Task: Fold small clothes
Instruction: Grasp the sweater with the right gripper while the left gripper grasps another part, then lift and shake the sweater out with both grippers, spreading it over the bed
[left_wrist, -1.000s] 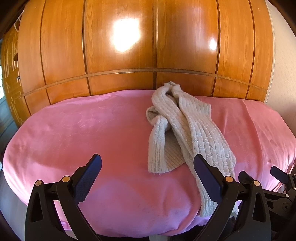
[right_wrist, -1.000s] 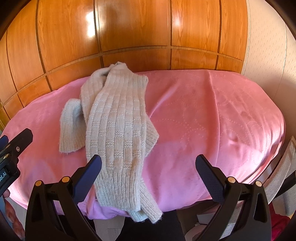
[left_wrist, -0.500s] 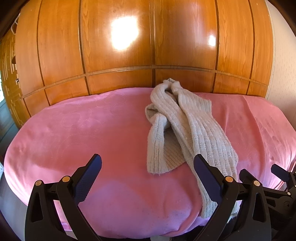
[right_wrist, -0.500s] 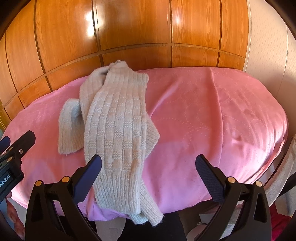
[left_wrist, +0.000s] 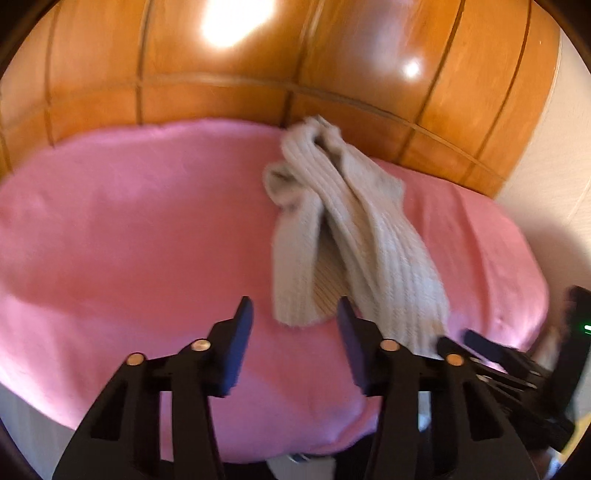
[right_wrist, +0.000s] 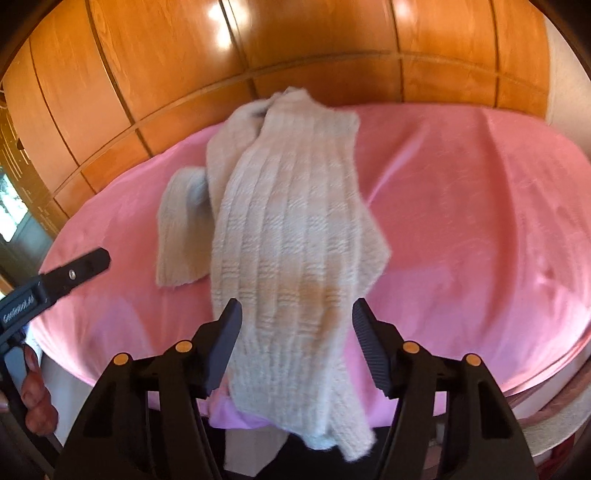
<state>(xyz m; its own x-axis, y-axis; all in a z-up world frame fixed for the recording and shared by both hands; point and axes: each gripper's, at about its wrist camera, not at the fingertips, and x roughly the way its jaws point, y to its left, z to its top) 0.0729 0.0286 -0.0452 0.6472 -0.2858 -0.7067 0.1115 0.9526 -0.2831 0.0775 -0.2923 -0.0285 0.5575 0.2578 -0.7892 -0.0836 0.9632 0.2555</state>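
Observation:
A beige knitted garment (left_wrist: 369, 229) lies crumpled on a pink bedspread (left_wrist: 129, 240), its lower end hanging over the near edge. My left gripper (left_wrist: 295, 325) hovers just short of a sleeve end (left_wrist: 295, 295). Its jaws are closing, with only pink cover between them. My right gripper (right_wrist: 295, 325) hangs over the broad ribbed part of the garment (right_wrist: 288, 221). Its jaws are closing too, the knit lying between and below them, the pads not pressing on it. The left gripper (right_wrist: 74, 273) shows at the left of the right wrist view.
Glossy wooden panels (left_wrist: 258, 74) stand right behind the bed. A pale wall (left_wrist: 554, 166) rises at the right. A hand (right_wrist: 35, 402) holds the left gripper's handle. The bedspread's near edge (right_wrist: 535, 369) drops off to the floor.
Both grippers have dropped and moved in toward the garment, which now looks larger. Both pairs of jaws have narrowed from fully wide. The left view has swung so the garment sits further right.

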